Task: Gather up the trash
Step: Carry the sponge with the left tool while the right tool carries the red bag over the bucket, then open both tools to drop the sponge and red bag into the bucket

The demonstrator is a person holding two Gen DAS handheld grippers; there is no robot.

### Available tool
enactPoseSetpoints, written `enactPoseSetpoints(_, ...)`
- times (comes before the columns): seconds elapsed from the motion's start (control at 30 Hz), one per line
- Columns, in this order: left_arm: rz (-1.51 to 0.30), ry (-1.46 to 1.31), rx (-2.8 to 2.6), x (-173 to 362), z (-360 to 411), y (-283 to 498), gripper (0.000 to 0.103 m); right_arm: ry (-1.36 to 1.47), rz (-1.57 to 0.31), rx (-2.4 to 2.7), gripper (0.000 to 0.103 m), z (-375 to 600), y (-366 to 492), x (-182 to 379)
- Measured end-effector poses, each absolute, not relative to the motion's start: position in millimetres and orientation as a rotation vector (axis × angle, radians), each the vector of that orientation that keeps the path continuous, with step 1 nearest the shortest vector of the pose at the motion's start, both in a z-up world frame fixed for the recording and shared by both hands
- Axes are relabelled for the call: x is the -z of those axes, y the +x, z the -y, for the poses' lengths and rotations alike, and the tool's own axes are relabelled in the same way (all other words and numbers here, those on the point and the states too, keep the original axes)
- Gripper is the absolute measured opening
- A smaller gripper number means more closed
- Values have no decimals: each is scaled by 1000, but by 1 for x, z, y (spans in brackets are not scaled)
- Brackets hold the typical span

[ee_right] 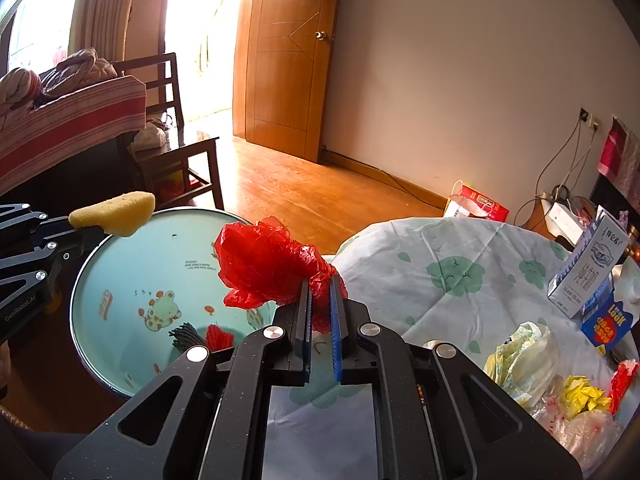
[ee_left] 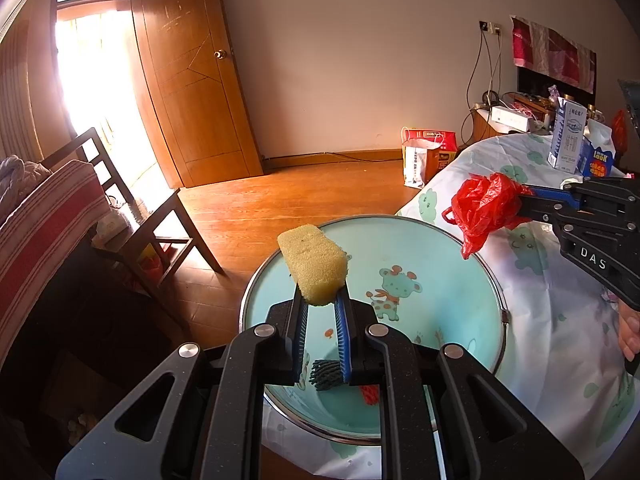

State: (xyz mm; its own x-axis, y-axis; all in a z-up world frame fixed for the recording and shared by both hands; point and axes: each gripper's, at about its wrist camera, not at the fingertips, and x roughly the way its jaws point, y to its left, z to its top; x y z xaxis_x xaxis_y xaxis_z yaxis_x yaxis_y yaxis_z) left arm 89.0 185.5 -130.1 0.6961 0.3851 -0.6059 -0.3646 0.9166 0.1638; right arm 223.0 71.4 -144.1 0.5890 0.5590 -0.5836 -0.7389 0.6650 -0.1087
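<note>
My left gripper (ee_left: pixel 322 294) is shut on a yellow sponge (ee_left: pixel 313 262), held above a round pale blue basin (ee_left: pixel 448 264) with a cartoon print. My right gripper (ee_right: pixel 320 282) is shut on a crumpled red plastic bag (ee_right: pixel 264 266), which hangs over the basin's rim (ee_right: pixel 80 280) at the edge of the table. In the left wrist view the right gripper (ee_left: pixel 526 202) comes in from the right with the red bag (ee_left: pixel 482 208). In the right wrist view the left gripper (ee_right: pixel 102 230) holds the sponge (ee_right: pixel 116 212) at the left. A dark mesh scrap (ee_right: pixel 185 336) and a red scrap (ee_right: pixel 219 337) lie inside the basin.
The table wears a white cloth with green prints (ee_right: pixel 460 280). On it stand a milk carton (ee_right: pixel 588 268) and a blue box (ee_right: pixel 606 322); crumpled wrappers (ee_right: pixel 524 360) and yellow paper (ee_right: pixel 582 394) lie at the right. A wooden chair (ee_right: pixel 176 148), door (ee_right: pixel 288 60) and floor bags (ee_left: pixel 428 156) stand beyond.
</note>
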Motion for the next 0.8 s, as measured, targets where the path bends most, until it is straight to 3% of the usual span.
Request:
enactPoseSetpoints(0.4, -694, 32, -409, 133, -184, 92, 18, -396, -543, -799, 9, -77, 218, 146)
enactPoseSetpoints(0.5, -703, 35, -403, 135, -183, 94, 20, -419, -549, -822, 20, -82, 217, 148)
enactPoseSetpoints(0.53, -705, 35, -403, 136, -182, 94, 24, -427, -550, -822, 35, -83, 216, 148)
enactPoseSetpoints(0.57, -706, 35, -403, 136, -182, 94, 40, -430, -550, -825, 41, -83, 215, 149)
enactPoseSetpoints(0.6, -704, 36, -407, 137, -182, 94, 50, -430, -549, -825, 48, -83, 215, 149)
enactPoseSetpoints(0.63, -700, 38, -405, 136, -181, 94, 56, -428, -549, -821, 51, -83, 215, 149)
enactPoseSetpoints(0.7, -706, 45, -394, 137, -181, 94, 57, -420, -553, -817, 55, -82, 216, 149)
enactPoseSetpoints(0.77, -706, 42, -399, 138, -181, 94, 73, -408, -554, -808, 58, -80, 218, 148)
enactPoseSetpoints(0.8, -703, 39, -400, 138, -180, 94, 76, -405, -553, -804, 59, -80, 218, 148)
